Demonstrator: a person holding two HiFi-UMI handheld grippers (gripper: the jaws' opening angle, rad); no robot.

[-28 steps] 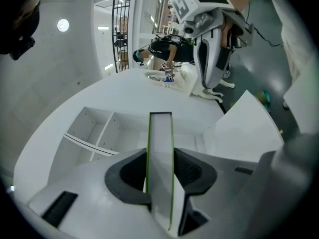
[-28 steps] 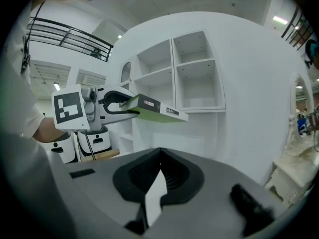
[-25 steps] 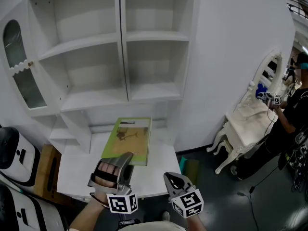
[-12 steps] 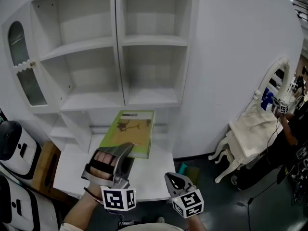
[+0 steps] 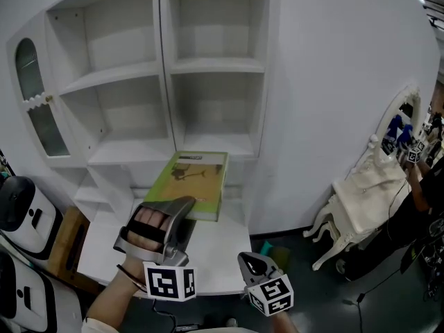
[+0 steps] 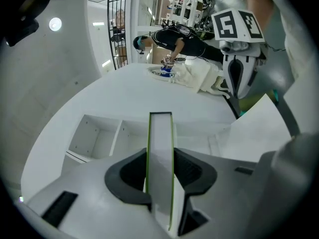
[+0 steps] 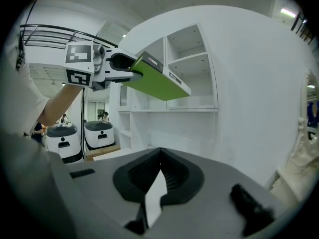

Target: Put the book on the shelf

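1. Gripping the near edge of the green book (image 5: 191, 182), the left gripper (image 5: 179, 214) has its jaws about half closed, one pad pressed on each cover, so the book sticks straight out ahead of it toward the white shelf unit (image 5: 215, 64).
2. The book hangs in the air in front of the unit, cover up and tilted a little. Its far end lines up with the lower open compartment just right of the unit's middle divider. From where I stand it rests on no board, and I cannot tell whether its far end has reached the opening.
3. The right gripper (image 5: 246, 257) sits lower and further out from the unit than the left one. Its jaws are closed tip to tip with nothing between them.
4. A white counter (image 5: 215, 245) juts out at the foot of the unit, below the book.
5. On the unit's left side is an arched glass door (image 5: 31, 96), and below it stand white machines (image 5: 21, 210) with dark panels.
6. Off to the unit's right there is a carved white chair (image 5: 361, 196), with a person (image 5: 424, 193) beside it.
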